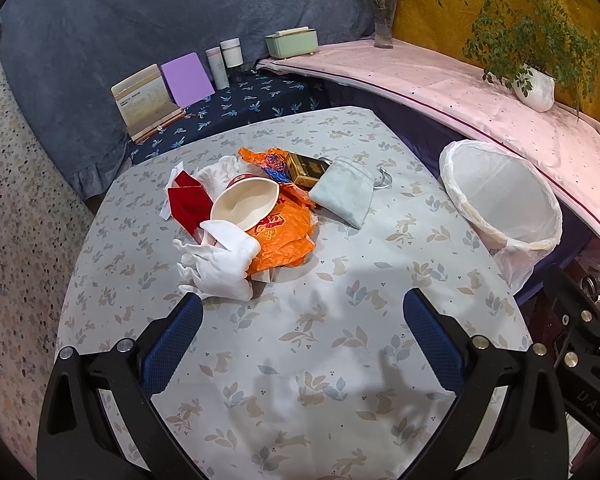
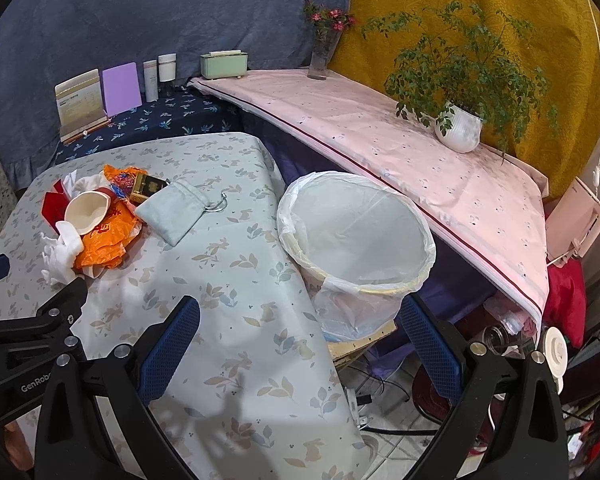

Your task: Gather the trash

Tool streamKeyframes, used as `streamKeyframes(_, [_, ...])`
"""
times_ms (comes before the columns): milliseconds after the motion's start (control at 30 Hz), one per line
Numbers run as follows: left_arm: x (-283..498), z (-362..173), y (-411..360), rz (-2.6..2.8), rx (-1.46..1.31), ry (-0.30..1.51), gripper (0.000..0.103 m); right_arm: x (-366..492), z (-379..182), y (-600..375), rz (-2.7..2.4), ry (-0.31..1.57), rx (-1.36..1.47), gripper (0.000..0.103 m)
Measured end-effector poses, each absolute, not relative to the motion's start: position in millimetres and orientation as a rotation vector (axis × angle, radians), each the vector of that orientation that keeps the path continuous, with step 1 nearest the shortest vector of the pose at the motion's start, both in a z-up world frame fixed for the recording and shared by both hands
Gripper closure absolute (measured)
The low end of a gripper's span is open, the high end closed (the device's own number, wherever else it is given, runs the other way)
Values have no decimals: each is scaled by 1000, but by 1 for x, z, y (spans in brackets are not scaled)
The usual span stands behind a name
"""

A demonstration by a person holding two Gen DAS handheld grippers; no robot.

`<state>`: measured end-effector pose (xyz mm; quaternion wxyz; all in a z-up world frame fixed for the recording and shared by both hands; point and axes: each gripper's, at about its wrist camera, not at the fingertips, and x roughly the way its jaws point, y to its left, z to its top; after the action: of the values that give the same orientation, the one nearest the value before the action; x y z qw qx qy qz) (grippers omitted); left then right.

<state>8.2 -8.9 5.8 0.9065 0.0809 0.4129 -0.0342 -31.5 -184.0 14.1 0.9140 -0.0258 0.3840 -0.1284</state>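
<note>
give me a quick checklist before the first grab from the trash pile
1. Left gripper open, nothing held: ok.
2. Right gripper open, nothing held: ok.
3. White-lined round trash bin upright, mouth open: ok.
4. Crumpled white tissue nearest the left gripper, nothing on top of it: ok.
5. Cream paper bowl resting on the orange plastic bag, may shift: not ok.
6. Bin stable on its support: cannot tell.
</note>
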Motion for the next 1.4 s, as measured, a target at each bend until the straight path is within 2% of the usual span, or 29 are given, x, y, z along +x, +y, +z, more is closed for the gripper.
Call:
streamKeyframes(833, [9,5,0,-101,141,846,7,-30,20,-178,-317,756,-43,7])
streamKeyframes(1400, [42,-20,80,-19,-15,883,7,-2,5,-144,-303,740,-41,7])
